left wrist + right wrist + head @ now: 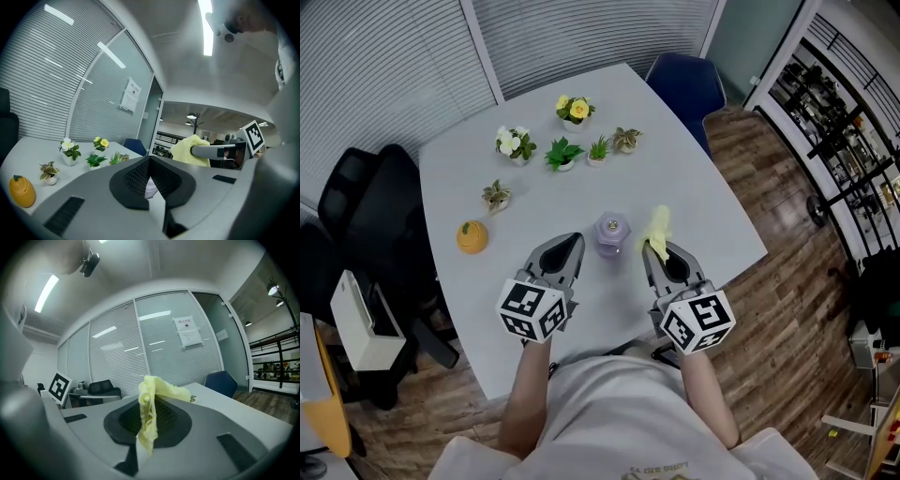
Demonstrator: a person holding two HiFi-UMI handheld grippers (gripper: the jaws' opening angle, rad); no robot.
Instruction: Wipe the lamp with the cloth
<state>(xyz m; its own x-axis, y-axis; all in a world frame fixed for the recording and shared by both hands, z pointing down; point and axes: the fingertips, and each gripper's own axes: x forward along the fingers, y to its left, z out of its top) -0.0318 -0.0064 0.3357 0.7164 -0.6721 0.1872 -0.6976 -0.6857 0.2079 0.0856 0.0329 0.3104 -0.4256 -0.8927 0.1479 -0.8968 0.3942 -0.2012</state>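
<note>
1. The person's forearms reach out over the near edge of the white desk (703,187), each carrying a tool; the marker cubes (532,310) sit closest to the body.
2. The left tool (571,242) hovers over the desk and points nearly level. Its jaws are pressed together, and its own view shows no object gripped in them.
3. The right tool (654,247) is held parallel to the left one, a little apart from it. Its jaws pinch the yellow cloth (659,223), which bunches up above the tips and hangs in a fold down the seam in the right gripper view.
4. The lamp (612,233), a small pale purple one, stands upright on the desk just ahead of the two tool tips and between them. The cloth is just beside it on the right; whether they touch cannot be told.
5. An orange fruit-shaped ornament (472,237) sits on the desk to the left of the left tool, well apart from the lamp.
6. Farther back is a loose row of small potted plants, among them one with white flowers (516,144) and one with yellow flowers (576,110).
7. A blue chair (684,86) stands at the far corner of the desk and a black office chair (370,202) at its left side, with slatted blinds (375,66) behind.
</note>
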